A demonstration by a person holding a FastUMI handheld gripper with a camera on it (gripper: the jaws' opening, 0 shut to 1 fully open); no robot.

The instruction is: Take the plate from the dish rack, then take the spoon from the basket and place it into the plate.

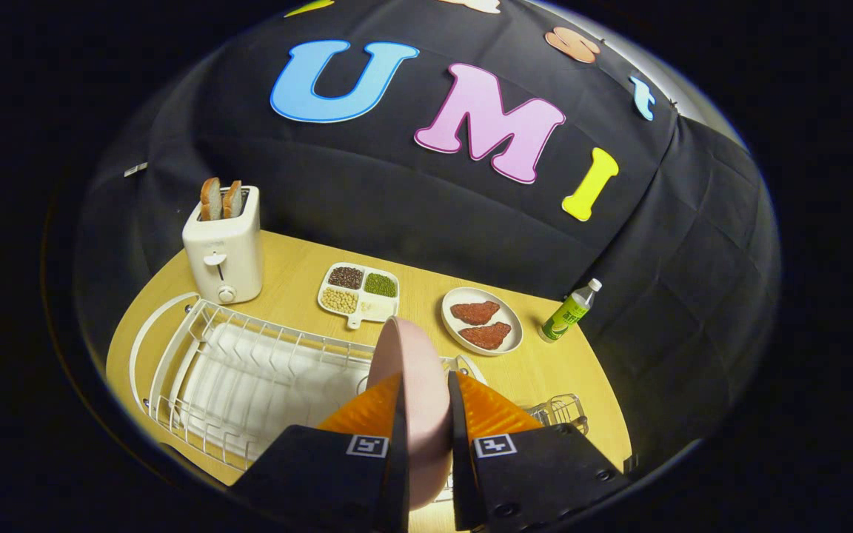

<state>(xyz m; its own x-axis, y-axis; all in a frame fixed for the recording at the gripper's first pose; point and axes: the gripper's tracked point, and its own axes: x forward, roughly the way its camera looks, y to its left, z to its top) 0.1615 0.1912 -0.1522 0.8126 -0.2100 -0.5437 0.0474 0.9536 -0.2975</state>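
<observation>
Plate (pixel 412 370), pink, stands on edge, clamped in claw (pixel 426 414).

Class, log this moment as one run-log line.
gripper: shut on pink plate | plate: upright, over dish rack | spoon: not yet taken

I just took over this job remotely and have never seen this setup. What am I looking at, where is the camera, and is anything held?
No robot arm here: a person carries a handheld claw, and the fisheye camera rides on it, looking forward along its two fingers. Those fingers press on both sides of a pink plate, held on edge above the white dish rack. Beyond lies a wooden table with a toaster holding bread, a divided tray of beans, a dish with two reddish pieces, and a green bottle. A small wire basket sits just past the right finger; I cannot make out the spoon.
</observation>
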